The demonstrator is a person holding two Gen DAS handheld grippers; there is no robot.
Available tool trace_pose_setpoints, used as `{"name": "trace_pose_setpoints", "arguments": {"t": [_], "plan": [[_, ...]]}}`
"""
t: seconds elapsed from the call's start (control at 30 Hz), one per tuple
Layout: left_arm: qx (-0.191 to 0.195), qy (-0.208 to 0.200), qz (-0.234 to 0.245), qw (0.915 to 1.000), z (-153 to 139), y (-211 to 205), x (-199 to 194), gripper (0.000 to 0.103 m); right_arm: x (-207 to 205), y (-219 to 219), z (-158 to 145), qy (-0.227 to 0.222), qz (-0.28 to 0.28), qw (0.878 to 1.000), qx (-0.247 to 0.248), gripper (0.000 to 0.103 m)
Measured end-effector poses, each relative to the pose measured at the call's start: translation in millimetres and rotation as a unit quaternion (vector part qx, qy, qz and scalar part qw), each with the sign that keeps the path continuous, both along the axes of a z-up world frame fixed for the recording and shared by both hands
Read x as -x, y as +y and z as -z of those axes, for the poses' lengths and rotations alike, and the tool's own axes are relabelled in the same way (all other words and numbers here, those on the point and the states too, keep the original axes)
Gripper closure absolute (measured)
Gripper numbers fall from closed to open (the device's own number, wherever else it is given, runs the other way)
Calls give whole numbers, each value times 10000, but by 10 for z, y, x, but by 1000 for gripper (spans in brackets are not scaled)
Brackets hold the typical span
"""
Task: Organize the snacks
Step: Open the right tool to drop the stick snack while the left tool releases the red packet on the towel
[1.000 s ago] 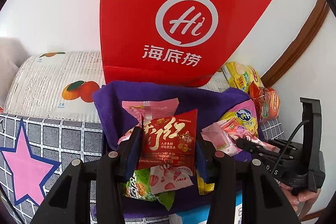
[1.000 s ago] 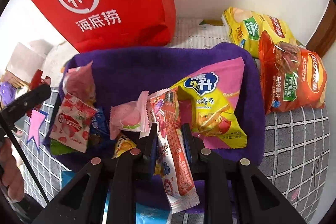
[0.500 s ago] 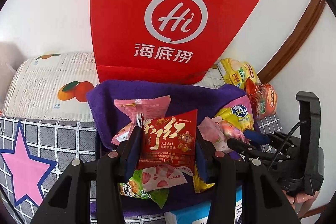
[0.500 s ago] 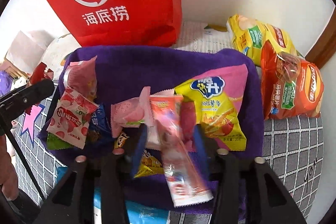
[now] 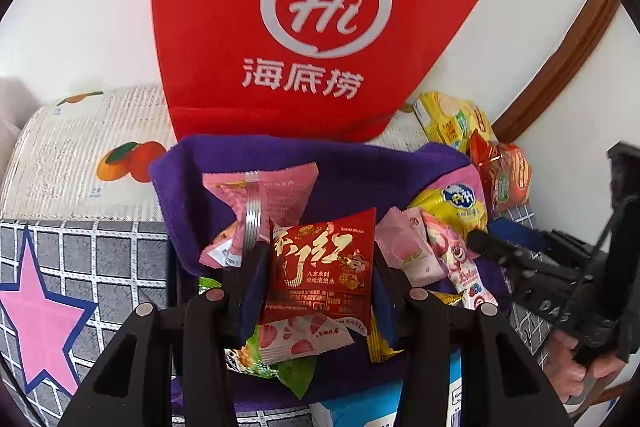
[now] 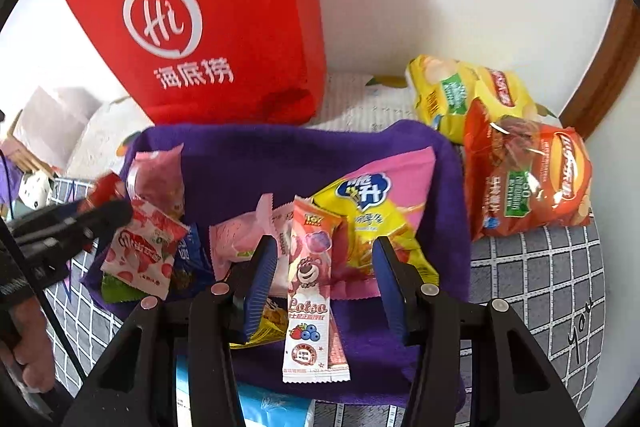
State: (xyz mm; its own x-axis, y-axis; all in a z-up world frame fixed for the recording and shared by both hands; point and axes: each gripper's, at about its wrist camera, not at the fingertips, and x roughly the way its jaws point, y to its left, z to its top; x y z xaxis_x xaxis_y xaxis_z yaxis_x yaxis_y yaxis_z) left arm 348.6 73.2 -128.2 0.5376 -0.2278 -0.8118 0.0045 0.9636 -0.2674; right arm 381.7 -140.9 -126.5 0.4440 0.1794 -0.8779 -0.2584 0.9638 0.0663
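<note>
Left wrist view: the left gripper (image 5: pixel 316 267) has its blue pads clamped on either edge of a red packet with gold characters (image 5: pixel 322 267), held upright just above the pile. Below it a purple cloth (image 5: pixel 352 171) lines what looks like a box, and the snacks lie heaped on it: a pink wrapper (image 5: pixel 268 187) behind the left pad, a strawberry-print packet (image 5: pixel 300 337) under the red one, a green wrapper (image 5: pixel 280 367) beneath that. A red paper bag (image 5: pixel 316 27) with a white "Hi" logo stands against the wall behind the cloth. To the right the right gripper (image 5: pixel 492 247) reaches over the cloth, with a hand (image 5: pixel 580 371) on its grip; from here I can't make out how wide its fingers stand.

Right wrist view: the right gripper (image 6: pixel 324 275) stands with its jaws parted, pads clear of everything. Between them, lying flat on the purple cloth (image 6: pixel 300 163), is a long pink Lotso stick packet (image 6: pixel 312 291), touching neither pad. A yellow-and-pink potato stick bag (image 6: pixel 380 211) lies just behind it, a pale pink wrapper (image 6: pixel 236 239) to its left. Off the cloth to the right, on the grey checked cover (image 6: pixel 540 287), a yellow chip bag (image 6: pixel 460 95) and an orange chip bag (image 6: pixel 528 175) overlap. The left gripper (image 6: pixel 100 215) shows at the left edge by the strawberry-print packet (image 6: pixel 140 251).
</note>
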Motion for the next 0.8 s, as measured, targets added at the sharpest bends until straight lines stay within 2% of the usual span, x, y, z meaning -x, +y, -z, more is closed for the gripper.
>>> {"name": "trace_pose_setpoints", "arguments": {"t": [0.13, 0.8], "plan": [[-57, 196, 15, 9998, 94, -40, -37, 58, 18, -16, -52, -76, 26, 10000, 28, 54], [56, 399, 144, 9991, 204, -98, -87, 54, 59, 29, -89, -154, -29, 9998, 115, 54]]}}
